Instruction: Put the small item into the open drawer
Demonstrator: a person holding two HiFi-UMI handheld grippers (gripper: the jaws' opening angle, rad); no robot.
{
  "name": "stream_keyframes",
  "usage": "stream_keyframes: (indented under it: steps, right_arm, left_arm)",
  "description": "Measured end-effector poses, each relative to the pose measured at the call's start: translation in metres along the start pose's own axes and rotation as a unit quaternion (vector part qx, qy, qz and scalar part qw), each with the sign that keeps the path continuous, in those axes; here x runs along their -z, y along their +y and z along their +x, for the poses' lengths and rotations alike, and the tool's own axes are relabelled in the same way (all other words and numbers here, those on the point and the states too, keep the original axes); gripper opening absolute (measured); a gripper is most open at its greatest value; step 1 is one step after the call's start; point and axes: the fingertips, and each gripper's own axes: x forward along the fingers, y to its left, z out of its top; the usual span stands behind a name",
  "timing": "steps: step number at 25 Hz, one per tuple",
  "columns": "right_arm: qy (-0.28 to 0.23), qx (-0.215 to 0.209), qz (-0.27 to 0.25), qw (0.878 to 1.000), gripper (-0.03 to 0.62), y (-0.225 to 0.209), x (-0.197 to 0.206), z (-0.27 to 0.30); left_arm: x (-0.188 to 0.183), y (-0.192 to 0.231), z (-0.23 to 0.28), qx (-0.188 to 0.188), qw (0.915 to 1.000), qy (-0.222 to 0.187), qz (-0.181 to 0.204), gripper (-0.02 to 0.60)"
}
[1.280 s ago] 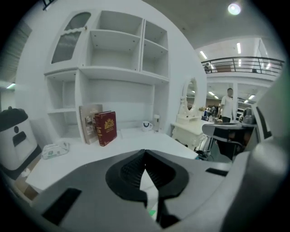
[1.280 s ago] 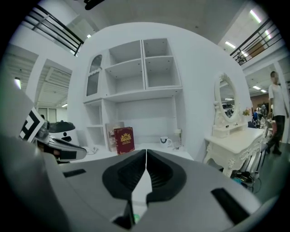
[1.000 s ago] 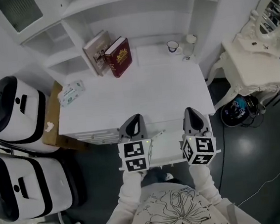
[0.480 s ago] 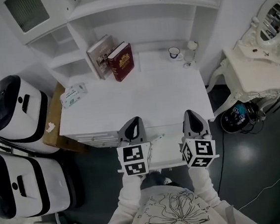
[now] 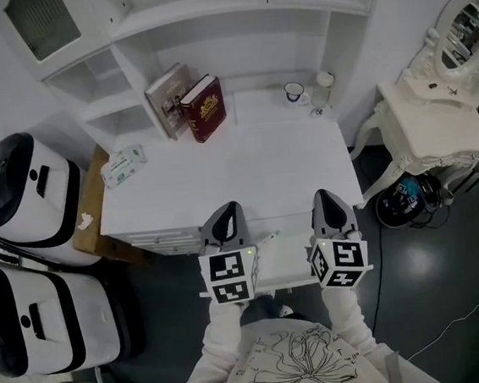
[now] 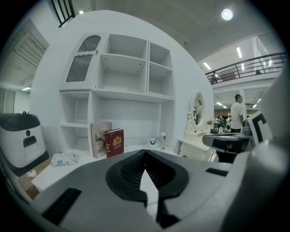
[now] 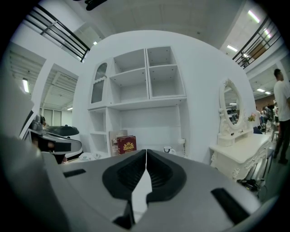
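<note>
Left gripper (image 5: 228, 207) and right gripper (image 5: 324, 194): both with jaws pressed together, nothing pinched, side by side above the open drawer (image 5: 291, 260) at the desk (image 5: 246, 169) front. Between them, at the drawer's rear edge, a thin pale item (image 5: 267, 239). Farther back: 2 books (image 5: 190, 105), mug (image 5: 295, 93), tissue pack (image 5: 123, 165).

Bright, even light from a ceiling lamp (image 6: 226, 14) leaves the white bench (image 5: 237, 170) nearly shadowless, while both gripper views bulge fisheye-wise, with black vignetted corners.
</note>
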Motion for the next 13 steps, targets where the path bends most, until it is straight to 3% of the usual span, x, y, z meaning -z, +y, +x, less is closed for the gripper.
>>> stream_keyframes:
  steps: [13]
  right_arm:
    - [-0.001,0.0,-0.002,1.0,0.006,-0.0001,-0.0006,-0.0038]
  left_arm:
    - [0.0008,-0.0025,-0.0038,0.004,1.0,0.003,0.002,0.005]
